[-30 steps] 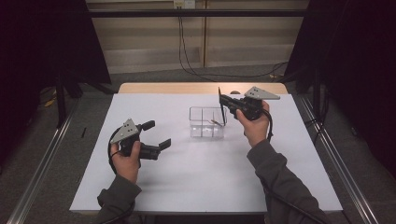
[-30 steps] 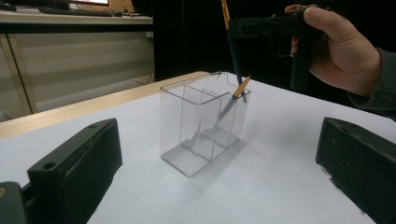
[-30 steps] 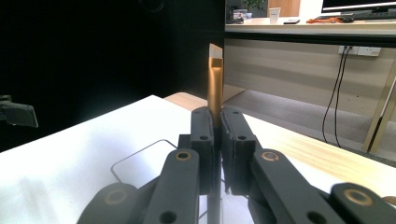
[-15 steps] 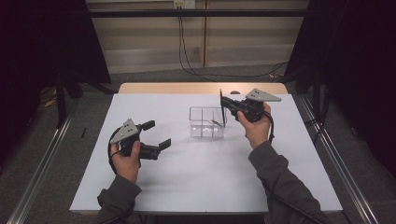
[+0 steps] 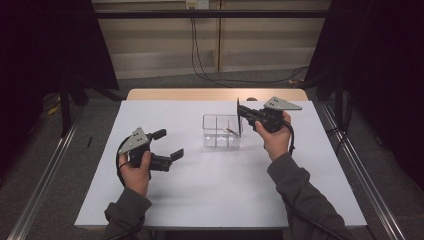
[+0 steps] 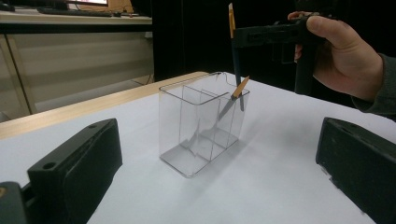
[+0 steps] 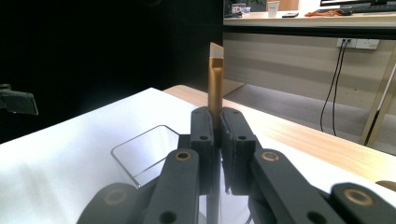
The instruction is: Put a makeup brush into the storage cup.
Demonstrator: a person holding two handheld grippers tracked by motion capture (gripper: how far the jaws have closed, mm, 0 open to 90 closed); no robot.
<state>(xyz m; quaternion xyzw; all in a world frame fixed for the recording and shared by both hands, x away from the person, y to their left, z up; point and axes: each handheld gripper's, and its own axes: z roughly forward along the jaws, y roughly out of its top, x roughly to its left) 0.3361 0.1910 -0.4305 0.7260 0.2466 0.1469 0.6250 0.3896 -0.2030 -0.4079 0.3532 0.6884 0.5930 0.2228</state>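
A clear divided plastic box (image 5: 216, 138) stands on the white table (image 5: 210, 195), right of the middle. My right gripper (image 5: 239, 113) hovers over the box's right end, shut on a thin dark stick (image 6: 236, 56) with a gold end (image 7: 215, 88) and a slanted pale tip. The stick hangs upright and its lower end reaches into the right compartment. A second, similar stick (image 6: 232, 99) leans inside that compartment. My left gripper (image 5: 168, 143) is held low at the table's left with its jaws open and nothing between them. Its fingers (image 6: 77, 161) frame the box from a distance.
A wooden strip (image 5: 215, 94) runs along the table's far edge. Metal rails (image 5: 47, 165) flank the table on both sides. Cables (image 5: 197, 45) hang down the back wall. Bare white tabletop lies in front of the box and between the two hands.
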